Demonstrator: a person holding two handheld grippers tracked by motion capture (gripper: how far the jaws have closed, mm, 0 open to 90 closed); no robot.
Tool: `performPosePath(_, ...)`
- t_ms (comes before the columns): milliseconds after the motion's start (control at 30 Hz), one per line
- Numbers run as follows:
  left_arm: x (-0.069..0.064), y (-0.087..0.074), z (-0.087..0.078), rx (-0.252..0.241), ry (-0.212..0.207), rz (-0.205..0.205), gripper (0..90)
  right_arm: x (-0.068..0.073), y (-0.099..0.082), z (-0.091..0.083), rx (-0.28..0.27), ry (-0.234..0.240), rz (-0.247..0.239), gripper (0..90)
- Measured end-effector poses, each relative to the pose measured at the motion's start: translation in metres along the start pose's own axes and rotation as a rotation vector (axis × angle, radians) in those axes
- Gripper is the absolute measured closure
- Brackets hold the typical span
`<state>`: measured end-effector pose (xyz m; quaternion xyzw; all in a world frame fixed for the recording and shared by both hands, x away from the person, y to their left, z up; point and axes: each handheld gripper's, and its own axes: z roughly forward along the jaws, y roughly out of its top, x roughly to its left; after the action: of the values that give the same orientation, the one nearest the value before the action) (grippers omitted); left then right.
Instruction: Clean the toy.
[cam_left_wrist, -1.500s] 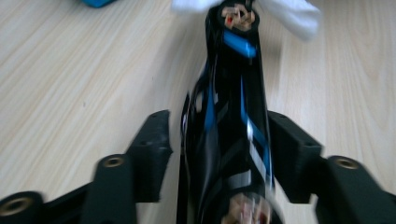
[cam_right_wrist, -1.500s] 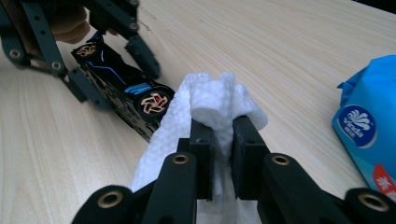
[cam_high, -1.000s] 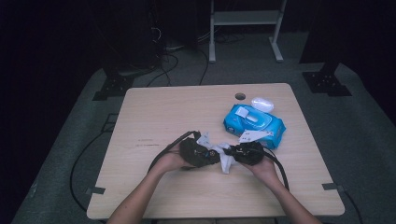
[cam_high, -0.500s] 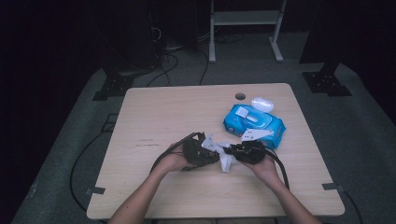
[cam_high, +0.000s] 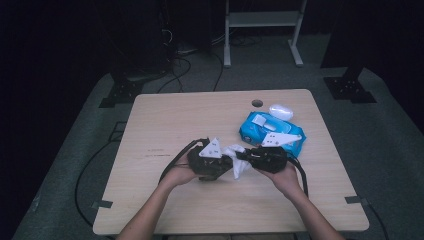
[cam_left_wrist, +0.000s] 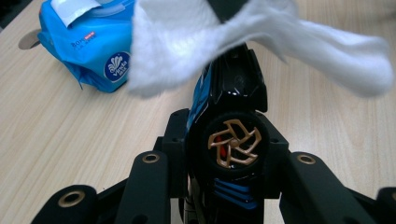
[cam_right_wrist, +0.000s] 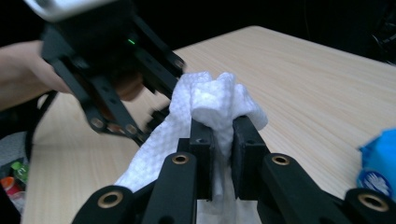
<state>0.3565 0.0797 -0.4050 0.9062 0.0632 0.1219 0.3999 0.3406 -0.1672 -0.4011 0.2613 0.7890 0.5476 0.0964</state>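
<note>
A white wipe (cam_high: 237, 162) is held above the near middle of the desk (cam_high: 165, 125), between the two tools. The right tool (cam_right_wrist: 223, 135) is pinched on a fold of it. A black toy with a gold wheel (cam_left_wrist: 233, 140) is clamped by the left tool (cam_high: 227, 161), whose jaws have just been closing. A blue wipes pack (cam_high: 262, 129) lies at the far right.

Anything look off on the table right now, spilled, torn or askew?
Nothing spilled or damaged. The blue wipes pack lies with its white flap peeled open, and the white wipe is bunched, pinched in the right gripper. The left gripper holds a black device.
</note>
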Motion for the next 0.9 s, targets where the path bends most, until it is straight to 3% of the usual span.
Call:
performPosePath(200,-0.002,-0.001,0.0,-0.014,-0.003,-0.006,63.9,-0.01,-0.01,0.001,0.03,-0.015,0.029,79.9)
performPosePath(433,-0.004,0.004,0.006,0.0,0.001,0.019,63.9,0.013,0.015,0.003,-0.024,0.051,-0.029,80.0)
performPosePath(533,-0.004,0.005,0.006,-0.004,0.003,0.024,64.0,0.02,0.019,0.009,-0.007,0.055,-0.065,79.9)
performPosePath(733,-0.002,0.0,0.002,-0.022,0.007,0.006,64.0,0.003,0.006,0.001,0.003,0.012,-0.013,80.0)
performPosePath(800,0.0,-0.001,0.0,-0.029,0.006,0.004,64.0,-0.005,-0.003,0.0,0.029,-0.019,0.001,79.9)
performPosePath(900,-0.001,-0.001,0.0,-0.033,0.008,0.003,64.0,-0.012,-0.013,0.001,0.058,-0.025,0.029,79.9)
